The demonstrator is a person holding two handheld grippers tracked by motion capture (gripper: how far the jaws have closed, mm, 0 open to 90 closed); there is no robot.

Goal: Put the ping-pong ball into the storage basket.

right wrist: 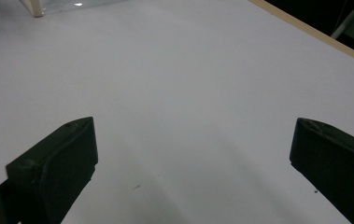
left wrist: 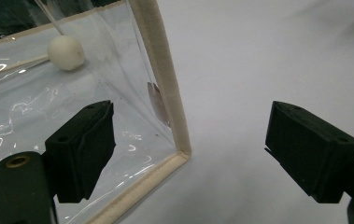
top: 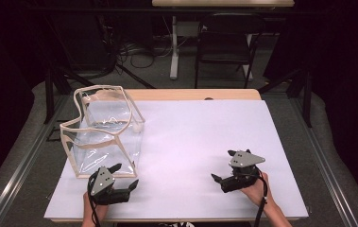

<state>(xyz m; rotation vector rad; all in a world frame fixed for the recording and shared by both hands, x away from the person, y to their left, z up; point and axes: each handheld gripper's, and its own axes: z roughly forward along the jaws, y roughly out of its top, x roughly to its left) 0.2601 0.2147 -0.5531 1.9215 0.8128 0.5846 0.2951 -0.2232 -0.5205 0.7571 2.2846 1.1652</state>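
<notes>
Clear bag [left wrist: 72, 116], white ball [left wrist: 66, 52] inside

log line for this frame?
left gripper: open, at clear bag near corner | right gripper: open, over white table | white ball by bag

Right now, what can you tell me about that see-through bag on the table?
The clear bag is a boxy pouch of transparent, glossy plastic, its edges bound in beige fabric trim. It stands open-topped and slightly slumped on the white table, at the left side. Inside, a small whitish ball shows through the wall. The left gripper sits open near its front corner, apparently not touching it.
</notes>
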